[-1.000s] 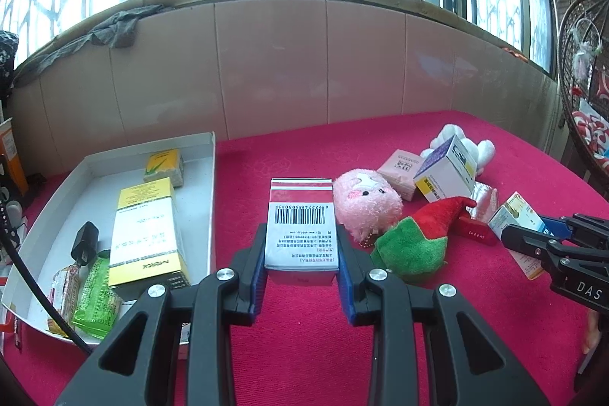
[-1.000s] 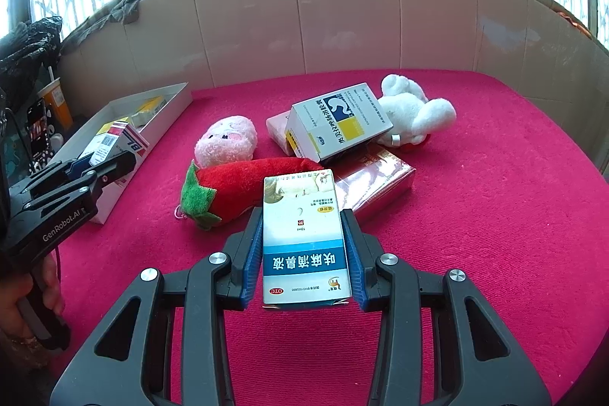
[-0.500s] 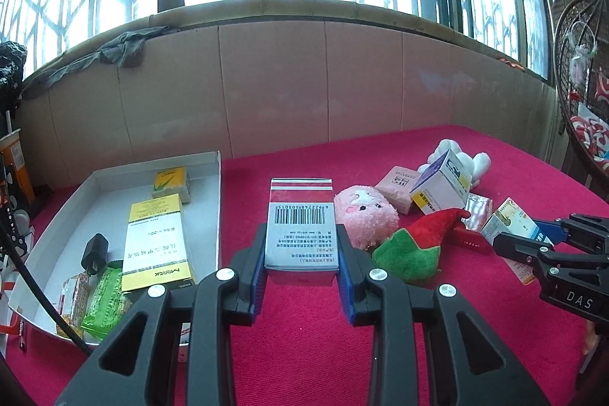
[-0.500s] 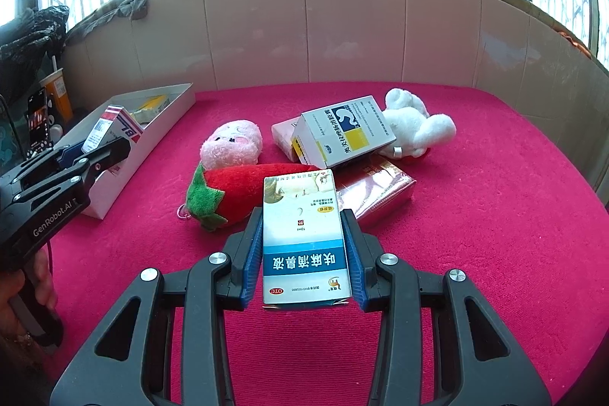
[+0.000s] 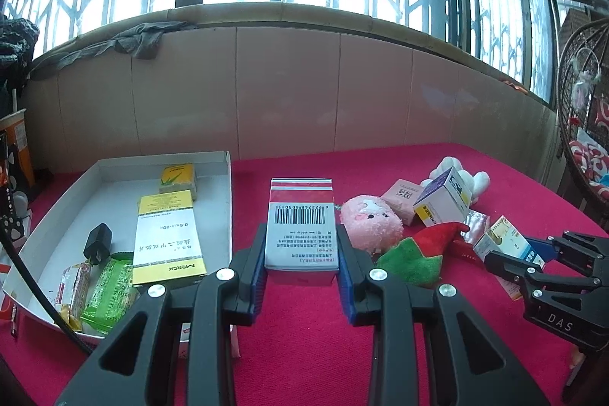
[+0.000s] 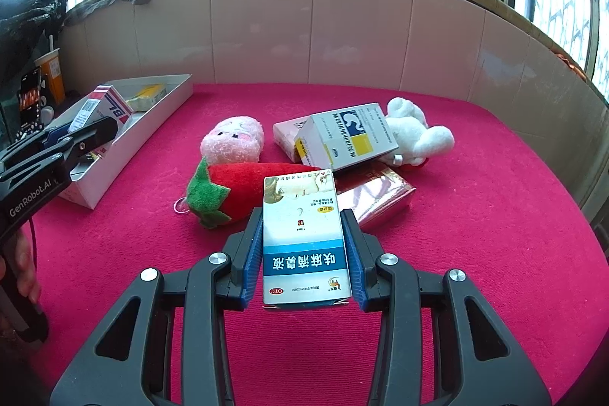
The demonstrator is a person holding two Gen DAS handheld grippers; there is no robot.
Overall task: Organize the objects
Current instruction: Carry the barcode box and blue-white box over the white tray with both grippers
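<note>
Red-white box with barcode (image 5: 302, 224) clamped between blue pads of left gripper (image 5: 301, 273), held above red cloth (image 5: 495, 170), just right of white tray (image 5: 228, 185). Blue-white medicine box (image 6: 304, 238) pinched firm in right gripper (image 6: 306, 253), in front of strawberry plush (image 6: 228, 187). Pink plush (image 6: 233, 139), white plush (image 6: 413, 130), grey-yellow box (image 6: 346, 136) lie beyond on cloth. Tray holds yellow-white carton (image 5: 167, 238), green packet (image 5: 108, 288).

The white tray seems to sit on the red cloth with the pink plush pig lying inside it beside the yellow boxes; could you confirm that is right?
Not quite: the pink plush pig lies on the red cloth, outside the white tray, as the left wrist view shows. The yellow boxes are inside.
</note>
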